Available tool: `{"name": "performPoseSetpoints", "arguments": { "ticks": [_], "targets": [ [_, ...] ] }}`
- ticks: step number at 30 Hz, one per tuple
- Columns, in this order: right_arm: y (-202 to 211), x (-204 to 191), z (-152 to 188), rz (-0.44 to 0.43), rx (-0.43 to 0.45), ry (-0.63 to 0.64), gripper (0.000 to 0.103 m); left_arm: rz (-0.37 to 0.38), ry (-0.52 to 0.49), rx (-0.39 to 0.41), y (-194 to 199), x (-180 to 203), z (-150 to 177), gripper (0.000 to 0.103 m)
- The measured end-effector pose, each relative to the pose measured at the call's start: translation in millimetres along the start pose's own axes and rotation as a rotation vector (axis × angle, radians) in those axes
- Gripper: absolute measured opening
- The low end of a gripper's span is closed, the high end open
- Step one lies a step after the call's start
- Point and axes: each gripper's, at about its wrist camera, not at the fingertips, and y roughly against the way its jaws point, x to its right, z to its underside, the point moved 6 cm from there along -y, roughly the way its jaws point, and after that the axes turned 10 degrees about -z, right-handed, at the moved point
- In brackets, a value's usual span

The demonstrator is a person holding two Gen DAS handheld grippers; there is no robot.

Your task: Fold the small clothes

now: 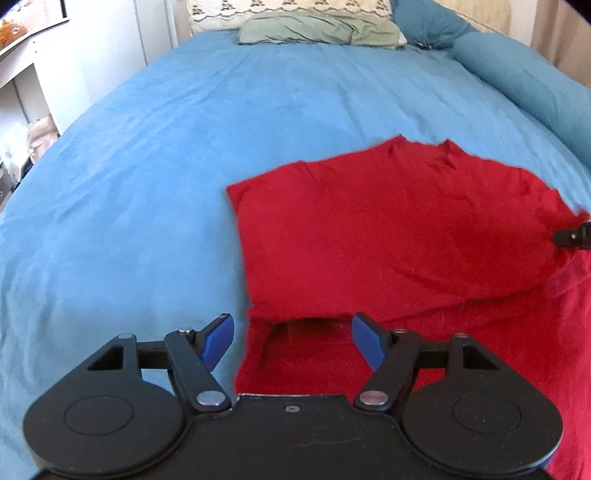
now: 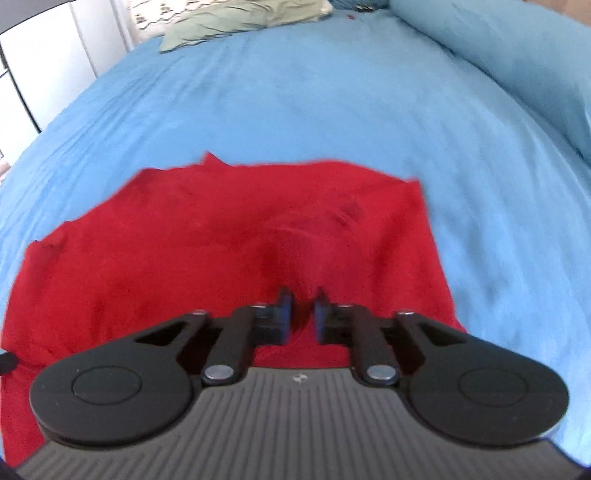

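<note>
A red garment [image 1: 388, 229] lies on the blue bed cover [image 1: 147, 166], its far part folded back over its near part. My left gripper [image 1: 291, 339] is open and empty, just above the near left edge of the folded layer. My right gripper [image 2: 302, 314] is shut on a pinch of the red garment [image 2: 240, 240] near its right side, with cloth bunched between the fingers. The right gripper's tip also shows at the right edge of the left wrist view [image 1: 572, 236], against the cloth.
Pillows [image 1: 317, 29] lie at the head of the bed. A rolled blue duvet [image 1: 524, 81] runs along the right side. White shelves [image 1: 33, 81] stand to the left of the bed.
</note>
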Motion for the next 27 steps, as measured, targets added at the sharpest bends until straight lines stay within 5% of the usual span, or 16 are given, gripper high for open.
{"name": "performPoseSetpoints", "arguments": {
  "ticks": [2,7,11,13,14,15,21,27],
  "targets": [
    [1,0,5,-0.007,0.020,-0.007,0.081,-0.006,-0.010,-0.008,-5,3,1,0.076],
    [0,-5,11,-0.016,0.028,-0.030,0.083,-0.013,0.007,-0.025,-10,3,2,0.076],
    [1,12,2,0.003,0.080,-0.169,0.082,-0.029,0.000,-0.022,-12,4,0,0.076],
    [1,24,2,0.004,0.075,-0.239,0.064,-0.034,-0.004,-0.021,-13,5,1,0.076],
    [-1,29,1,0.003,0.052,-0.255,0.036,-0.038,-0.005,-0.021,-14,5,1,0.076],
    [-3,31,-1,0.003,0.034,-0.244,0.021,-0.043,-0.003,-0.022,-14,5,1,0.076],
    [28,27,-21,0.025,0.133,-0.075,0.021,-0.071,0.020,-0.022,-18,3,2,0.076],
    [11,37,-6,0.069,0.086,-0.040,0.021,-0.116,0.068,-0.034,-22,-7,0,0.078]
  ]
}}
